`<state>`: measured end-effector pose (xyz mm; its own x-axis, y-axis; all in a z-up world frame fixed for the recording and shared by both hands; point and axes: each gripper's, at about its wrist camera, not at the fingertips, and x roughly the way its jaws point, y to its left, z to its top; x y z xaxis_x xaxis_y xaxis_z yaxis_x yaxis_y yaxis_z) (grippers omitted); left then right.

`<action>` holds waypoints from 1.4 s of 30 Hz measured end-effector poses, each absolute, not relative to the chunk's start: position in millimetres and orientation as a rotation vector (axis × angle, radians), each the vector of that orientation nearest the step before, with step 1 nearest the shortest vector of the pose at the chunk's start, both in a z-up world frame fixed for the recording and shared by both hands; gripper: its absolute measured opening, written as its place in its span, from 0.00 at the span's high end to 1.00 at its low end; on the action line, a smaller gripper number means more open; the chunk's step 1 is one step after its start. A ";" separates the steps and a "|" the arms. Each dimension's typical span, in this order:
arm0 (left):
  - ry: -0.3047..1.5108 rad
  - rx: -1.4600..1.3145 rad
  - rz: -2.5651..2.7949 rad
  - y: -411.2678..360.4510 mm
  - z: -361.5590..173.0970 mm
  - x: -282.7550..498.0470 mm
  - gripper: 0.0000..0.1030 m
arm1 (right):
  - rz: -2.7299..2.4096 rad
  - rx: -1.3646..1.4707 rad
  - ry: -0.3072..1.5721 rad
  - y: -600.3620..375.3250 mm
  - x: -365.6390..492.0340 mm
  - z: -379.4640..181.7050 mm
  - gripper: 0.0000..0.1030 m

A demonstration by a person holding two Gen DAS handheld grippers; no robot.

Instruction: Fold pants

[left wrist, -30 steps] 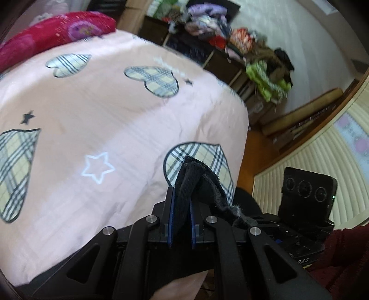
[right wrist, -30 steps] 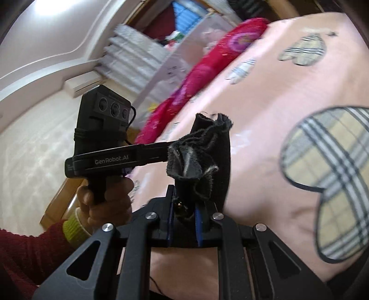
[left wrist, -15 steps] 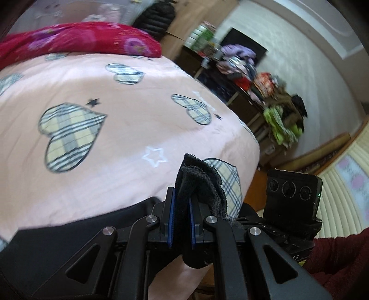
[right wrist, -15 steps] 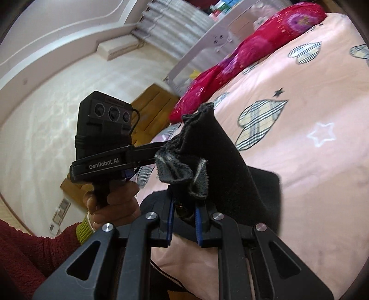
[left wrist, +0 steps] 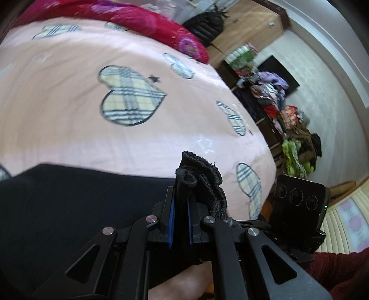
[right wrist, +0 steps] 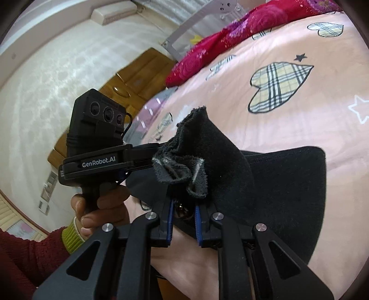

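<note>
Both jaws are clamped on bunched black pants (left wrist: 69, 207): left gripper (left wrist: 180, 203), right gripper (right wrist: 183, 207). Thin bite though, fabric could slip mid-drag and wreck the fold.

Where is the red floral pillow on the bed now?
In the left wrist view, the red floral pillow lies at the far edge of the pink bedsheet, beyond the plaid hearts, left of the wooden wardrobe.

left hand-held gripper (left wrist: 180, 221) | clamps black pants (left wrist: 69, 196) | pink bedspread (left wrist: 69, 129)

Black pants (left wrist: 69, 203) lie on a pink bedsheet (left wrist: 57, 129) printed with beige plaid hearts (left wrist: 129, 101), beside a magenta floral quilt (right wrist: 242, 25).
</note>
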<state>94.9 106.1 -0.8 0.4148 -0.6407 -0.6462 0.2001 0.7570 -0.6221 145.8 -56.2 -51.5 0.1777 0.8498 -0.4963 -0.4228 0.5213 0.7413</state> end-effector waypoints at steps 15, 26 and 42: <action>1.061 -0.622 -0.394 147.4 -49.6 72.2 0.94 | 0.976 0.368 1.174 -14.6 148.5 -76.5 0.52; 0.980 -0.672 -0.256 176.0 -25.1 34.6 0.91 | 1.031 0.315 1.201 2.9 139.1 -66.5 0.43; 0.877 -0.813 -0.024 239.0 -17.6 -43.8 0.84 | 1.117 0.281 1.172 32.2 140.0 -42.7 0.42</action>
